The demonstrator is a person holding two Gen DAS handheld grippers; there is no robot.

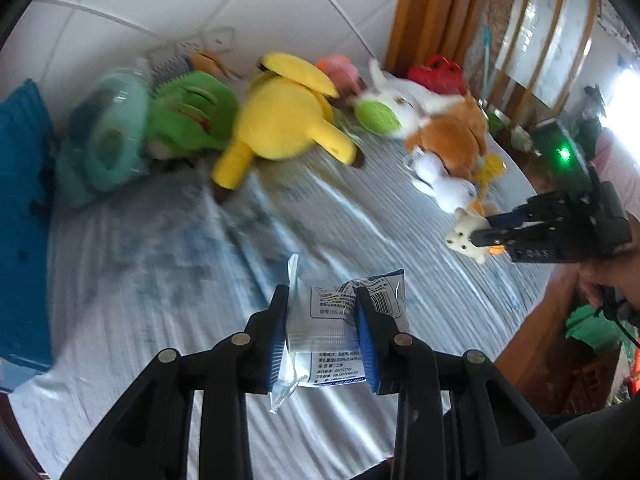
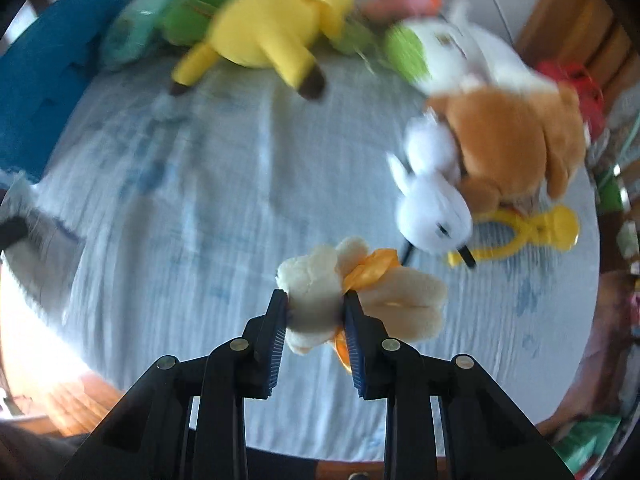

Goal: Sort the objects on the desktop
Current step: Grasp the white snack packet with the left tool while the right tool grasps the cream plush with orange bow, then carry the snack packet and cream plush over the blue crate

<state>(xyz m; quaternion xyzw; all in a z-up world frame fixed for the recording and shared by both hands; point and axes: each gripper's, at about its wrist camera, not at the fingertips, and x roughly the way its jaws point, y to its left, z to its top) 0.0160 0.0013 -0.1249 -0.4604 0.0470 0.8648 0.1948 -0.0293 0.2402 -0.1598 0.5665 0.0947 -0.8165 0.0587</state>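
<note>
My left gripper (image 1: 320,292) is shut on a clear plastic packet (image 1: 332,328) with blue print, held above the pale blue cloth (image 1: 160,280) that covers the table. My right gripper (image 2: 315,296) is shut on the head of a small cream plush bear (image 2: 312,276) with an orange ribbon (image 2: 372,270). The bear's body sticks out to the right of the fingers. In the left wrist view the right gripper (image 1: 482,229) and the bear (image 1: 460,236) show at the right, with a hand behind them.
Along the far side lie a teal plastic pack (image 1: 104,140), a green plush (image 1: 192,112), a yellow plush (image 1: 280,120), and white-and-green, brown (image 1: 452,136) and white (image 1: 444,184) plushes. A yellow clip (image 2: 532,232) lies by them. A blue cushion (image 1: 20,220) sits at the left.
</note>
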